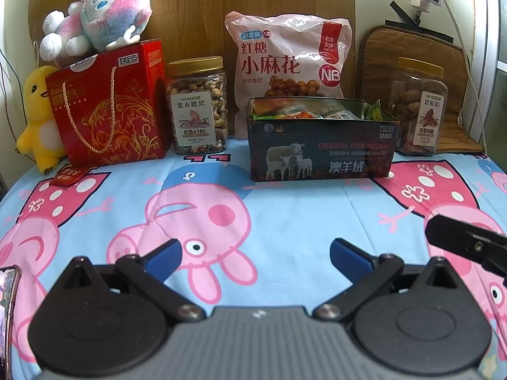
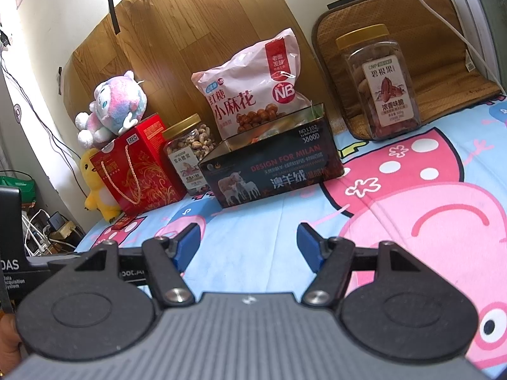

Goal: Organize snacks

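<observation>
Both grippers, left gripper (image 1: pixel 255 253) and right gripper (image 2: pixel 248 243), hover level, fingers spread wide, holding nothing.

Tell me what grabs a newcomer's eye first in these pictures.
The pink pig cartoon sheet fills the foreground under both open claws, left claw and right claw. Behind it stands an open black tin of snacks, with a big pink snack bag leaning up behind. At far left, a pink plush toy lies on a red gift box.

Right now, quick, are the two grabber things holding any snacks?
Left gripper: jaws open, holding nothing.
Right gripper: jaws open, holding nothing.
</observation>
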`<move>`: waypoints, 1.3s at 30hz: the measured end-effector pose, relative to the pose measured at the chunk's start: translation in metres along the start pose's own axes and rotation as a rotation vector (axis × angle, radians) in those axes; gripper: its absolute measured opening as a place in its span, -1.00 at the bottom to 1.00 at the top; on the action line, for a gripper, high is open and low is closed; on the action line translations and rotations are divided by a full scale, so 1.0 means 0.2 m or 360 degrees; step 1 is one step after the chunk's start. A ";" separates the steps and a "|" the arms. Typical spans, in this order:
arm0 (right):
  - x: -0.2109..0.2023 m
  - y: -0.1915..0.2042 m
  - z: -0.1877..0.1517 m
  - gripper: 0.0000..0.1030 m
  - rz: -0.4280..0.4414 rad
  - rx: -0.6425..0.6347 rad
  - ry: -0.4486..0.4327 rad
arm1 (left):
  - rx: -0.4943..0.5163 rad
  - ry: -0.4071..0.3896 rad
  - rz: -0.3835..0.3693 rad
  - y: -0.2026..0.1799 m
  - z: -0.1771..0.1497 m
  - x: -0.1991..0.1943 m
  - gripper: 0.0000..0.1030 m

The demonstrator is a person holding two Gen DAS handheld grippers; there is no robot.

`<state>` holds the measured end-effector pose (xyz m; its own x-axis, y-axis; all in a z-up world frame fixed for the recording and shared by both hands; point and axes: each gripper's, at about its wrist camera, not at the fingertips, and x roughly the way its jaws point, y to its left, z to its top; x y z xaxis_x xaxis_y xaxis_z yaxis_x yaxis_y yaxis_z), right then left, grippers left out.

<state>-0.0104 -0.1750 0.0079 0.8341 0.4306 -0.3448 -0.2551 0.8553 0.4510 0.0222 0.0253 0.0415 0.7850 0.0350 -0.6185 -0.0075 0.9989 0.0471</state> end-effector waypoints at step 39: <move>-0.01 0.00 -0.01 0.35 0.0000 0.0005 0.0001 | 0.0002 -0.0044 0.0022 0.00 0.00 -0.02 1.00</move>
<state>-0.0120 -0.1754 0.0068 0.8338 0.4309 -0.3450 -0.2537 0.8542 0.4539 0.0187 0.0241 0.0444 0.8016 0.0477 -0.5960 -0.0177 0.9983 0.0562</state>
